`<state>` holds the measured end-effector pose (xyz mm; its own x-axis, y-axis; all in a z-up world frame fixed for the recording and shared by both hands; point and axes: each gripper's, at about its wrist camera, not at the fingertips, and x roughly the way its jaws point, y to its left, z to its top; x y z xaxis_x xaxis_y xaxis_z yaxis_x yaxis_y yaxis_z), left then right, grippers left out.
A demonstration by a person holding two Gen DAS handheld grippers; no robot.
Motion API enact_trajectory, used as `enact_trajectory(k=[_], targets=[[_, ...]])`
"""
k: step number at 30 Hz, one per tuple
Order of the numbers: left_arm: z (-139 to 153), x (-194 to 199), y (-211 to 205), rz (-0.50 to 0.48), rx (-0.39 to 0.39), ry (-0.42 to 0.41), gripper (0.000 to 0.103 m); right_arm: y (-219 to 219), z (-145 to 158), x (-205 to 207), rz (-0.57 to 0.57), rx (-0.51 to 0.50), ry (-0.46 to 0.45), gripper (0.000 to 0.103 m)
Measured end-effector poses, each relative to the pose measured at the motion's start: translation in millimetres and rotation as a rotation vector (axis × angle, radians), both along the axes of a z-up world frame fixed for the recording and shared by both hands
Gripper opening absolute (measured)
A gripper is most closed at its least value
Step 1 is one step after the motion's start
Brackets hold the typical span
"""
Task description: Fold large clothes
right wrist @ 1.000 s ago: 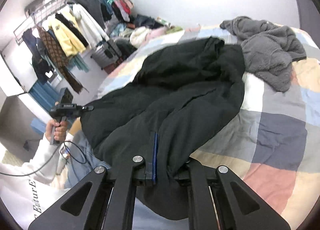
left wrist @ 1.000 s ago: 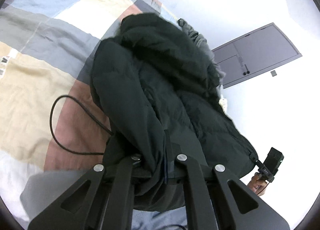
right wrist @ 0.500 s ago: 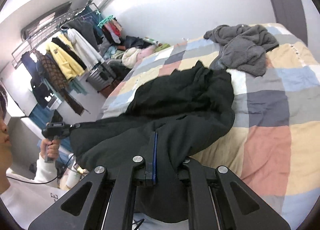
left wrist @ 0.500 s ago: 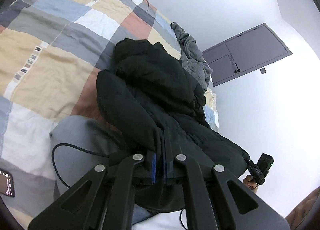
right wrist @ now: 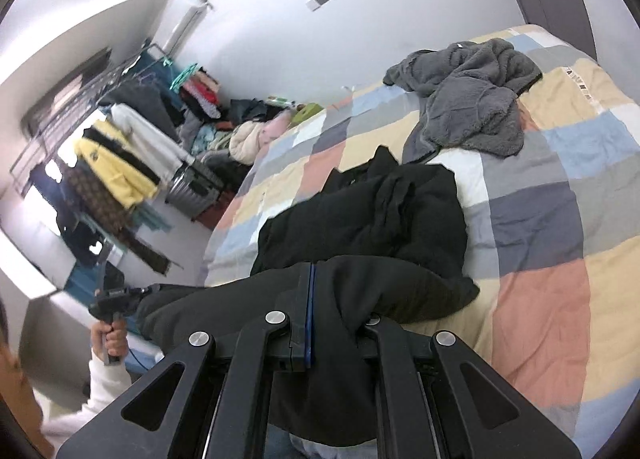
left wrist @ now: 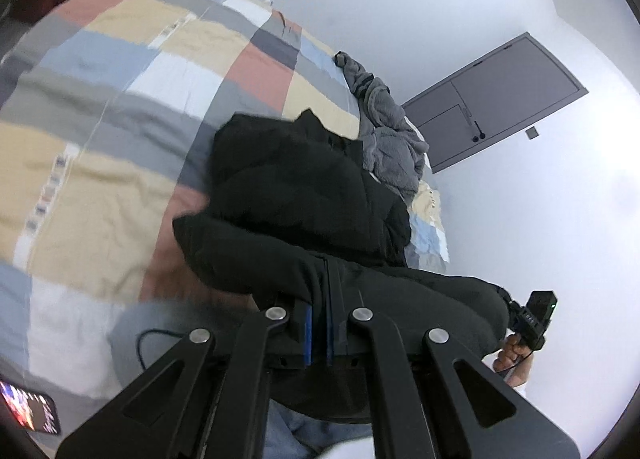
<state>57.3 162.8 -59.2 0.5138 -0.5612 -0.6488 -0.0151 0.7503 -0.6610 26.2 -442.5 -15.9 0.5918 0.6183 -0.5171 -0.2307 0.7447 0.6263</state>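
Left wrist view showed my left hand-held gripper [left wrist: 318, 323] clamped on the black jacket's [left wrist: 304, 195] hem at lower centre; my right hand-held gripper [right wrist: 316, 319] pinched it likewise above the checked bed [right wrist: 560, 219]. No writing was legible.

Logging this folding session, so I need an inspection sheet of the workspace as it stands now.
Surface: bed with patchwork quilt.
Job's things: black jacket, far part on the quilt, near edge lifted.
Clutter: grey fleece beyond the jacket; lit phone at the quilt's near corner.
Grippers: left gripper and right gripper each shut on the jacket's edge.
Cables: dark cable loops beside the left gripper.
Surroundings: clothes rack, grey door, white walls.
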Motion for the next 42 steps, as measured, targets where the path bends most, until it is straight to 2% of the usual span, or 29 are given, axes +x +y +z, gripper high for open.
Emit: enact_trajectory(k=[4,9,13,19,21,25,29,32,36,42], targets=[[13,32,-2,0.02,0.035,0.009,0.004,0,7,35,-0.02,-0.016,-0.006,0.005],[33,78,-15,0.032,0.173,-0.019,0.004,-3,11,73,-0.064,-0.007,-0.006,0.005],[36,110,-27,0.061,0.257,-0.024,0.005,-5,6,111,-0.102,-0.017,0.029,0.005],[31,163,-46,0.142,0.341,-0.004,0.005,-3,-12,171,-0.19,-0.068,0.086,0.005],[23,183,-54,0.179,0.38,0.013,0.005,-1,-23,190,-0.22,-0.082,0.116,0.005],[-2,222,-73,0.224,0.51,0.067,0.005,4,-51,228,-0.257,-0.126,0.188,0.005],[-33,257,-83,0.248,0.589,0.126,0.006,9,-79,259,-0.276,-0.164,0.249,0.005],[-53,276,-90,0.25,0.622,0.159,0.006,16,-100,283,-0.277,-0.223,0.302,0.005],[-80,299,-105,0.192,0.714,0.174,0.007,20,-129,308,-0.264,-0.255,0.35,0.004],[-112,324,-105,0.186,0.691,0.212,0.008,18,-161,330,-0.252,-0.233,0.39,0.003]])
